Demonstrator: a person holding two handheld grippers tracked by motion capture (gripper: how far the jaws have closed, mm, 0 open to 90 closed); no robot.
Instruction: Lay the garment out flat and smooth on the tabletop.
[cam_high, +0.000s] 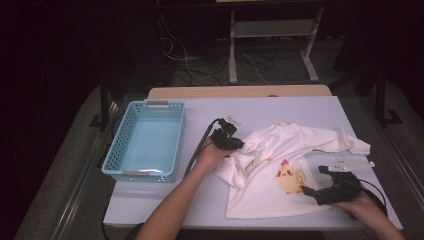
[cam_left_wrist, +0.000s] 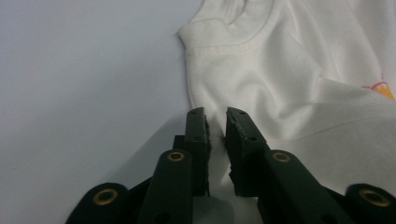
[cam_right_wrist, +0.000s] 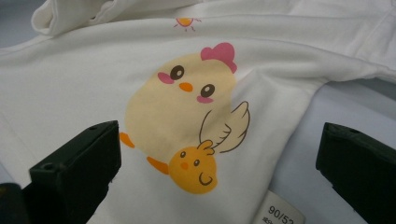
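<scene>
The white chick-print shirt (cam_high: 280, 170) lies crumpled at the table's (cam_high: 165, 200) four o'clock. The left tool (cam_left_wrist: 216, 123) pinches its fabric at nine o'clock; the right tool (cam_high: 316, 181) gapes wide. Folding has barely begun; the blue basket (cam_high: 120, 145) awaits.

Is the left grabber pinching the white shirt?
Touching. In the left gripper view the left gripper has its jaws nearly shut, with the shirt fabric pinched between them.
</scene>
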